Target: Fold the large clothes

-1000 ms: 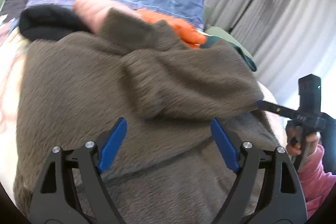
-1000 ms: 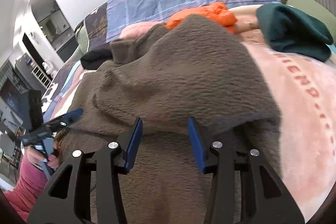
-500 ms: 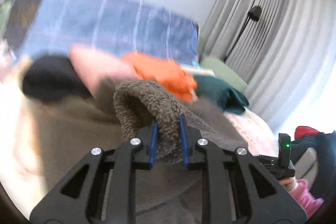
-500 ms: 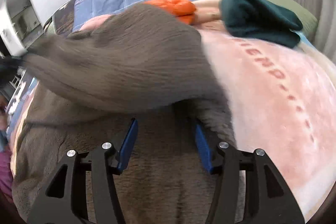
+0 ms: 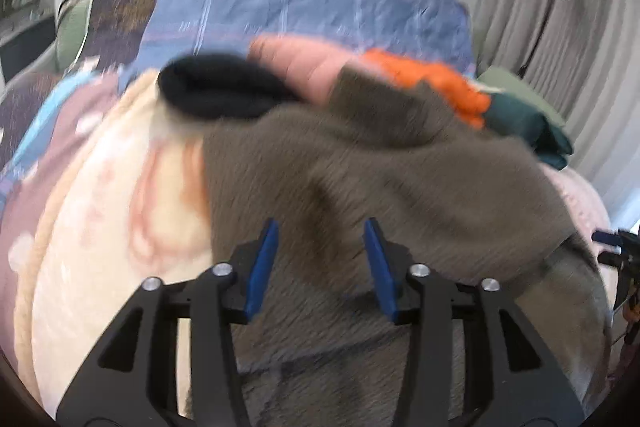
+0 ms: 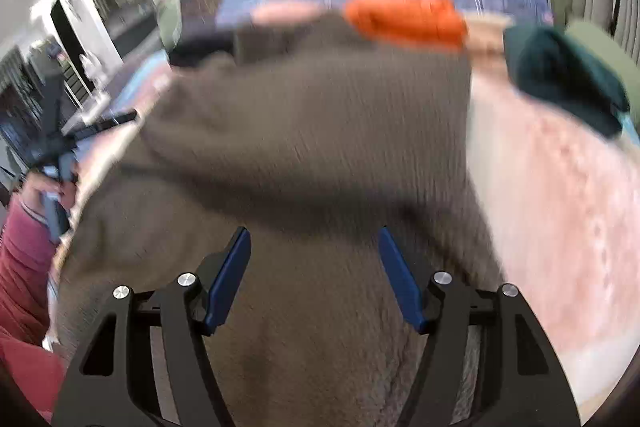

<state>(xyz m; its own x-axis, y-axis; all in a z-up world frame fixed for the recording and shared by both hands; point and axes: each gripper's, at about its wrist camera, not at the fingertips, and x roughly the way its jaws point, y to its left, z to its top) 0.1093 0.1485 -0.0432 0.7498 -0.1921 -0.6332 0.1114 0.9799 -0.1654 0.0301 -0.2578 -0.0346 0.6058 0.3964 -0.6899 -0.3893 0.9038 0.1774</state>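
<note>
A bed (image 5: 100, 211), covered in a soft cream and pink blanket, is seen beneath everything. Across its middle a large brown fleece garment (image 5: 400, 179) is spread, thick and fuzzy, with one layer folded over on itself in a rounded ridge. A blue plaid quilt (image 5: 320, 7) is banked behind the garment. Smaller bundles are lined along the garment's far edge: a black roll (image 5: 216, 91), a pink piece (image 5: 304, 67), a crumpled orange piece (image 5: 436, 83) and a dark green piece (image 5: 528, 127). The left tool (image 5: 319, 239) is held above the fleece with blue pads parted, gripping nothing. The right tool (image 6: 314, 247) is likewise spread wide over the fleece.
</note>
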